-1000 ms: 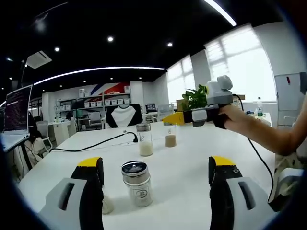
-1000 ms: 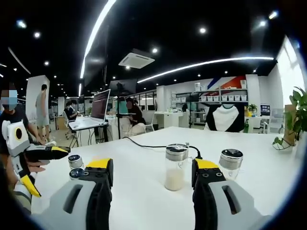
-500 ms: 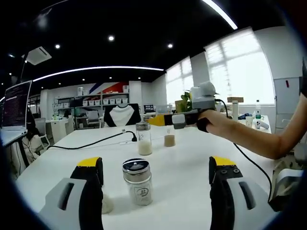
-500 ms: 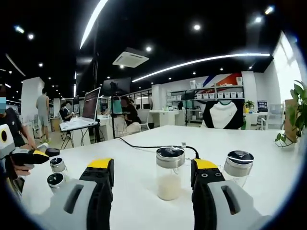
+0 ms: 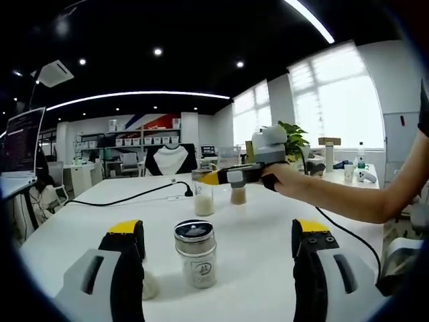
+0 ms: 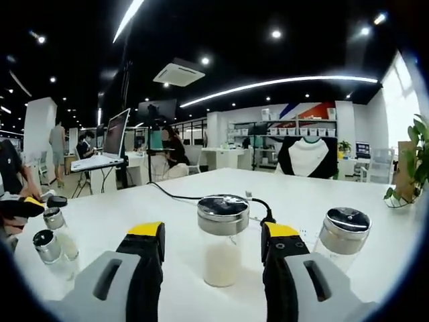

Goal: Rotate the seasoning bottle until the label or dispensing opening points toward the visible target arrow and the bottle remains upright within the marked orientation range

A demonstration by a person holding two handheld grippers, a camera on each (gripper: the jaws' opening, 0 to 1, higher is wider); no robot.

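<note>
Several glass seasoning bottles with metal lids stand upright on a white table (image 5: 261,235). A labelled one (image 5: 196,253) stands between my left gripper's (image 5: 218,231) open jaws, apart from both and closer to the left jaw. Further back, the right gripper (image 5: 231,176), held by a hand, reaches a bottle of white powder (image 5: 203,194). In the right gripper view that bottle (image 6: 222,241) stands between the open jaws of my right gripper (image 6: 214,231), a little beyond their tips. No arrow mark shows.
A bottle with brownish contents (image 5: 238,195) stands beside the white-powder one, seen as bottle (image 6: 342,233). A small bottle (image 5: 151,286) is half hidden behind my left jaw. A black cable (image 6: 181,196) crosses the table. Two bottles (image 6: 55,236) stand by the left gripper's tip (image 6: 23,204).
The right gripper has moved forward, so the white-powder bottle now looms larger between its jaws. In the left gripper view it has swung left toward the far bottles. The left gripper has hardly moved.
</note>
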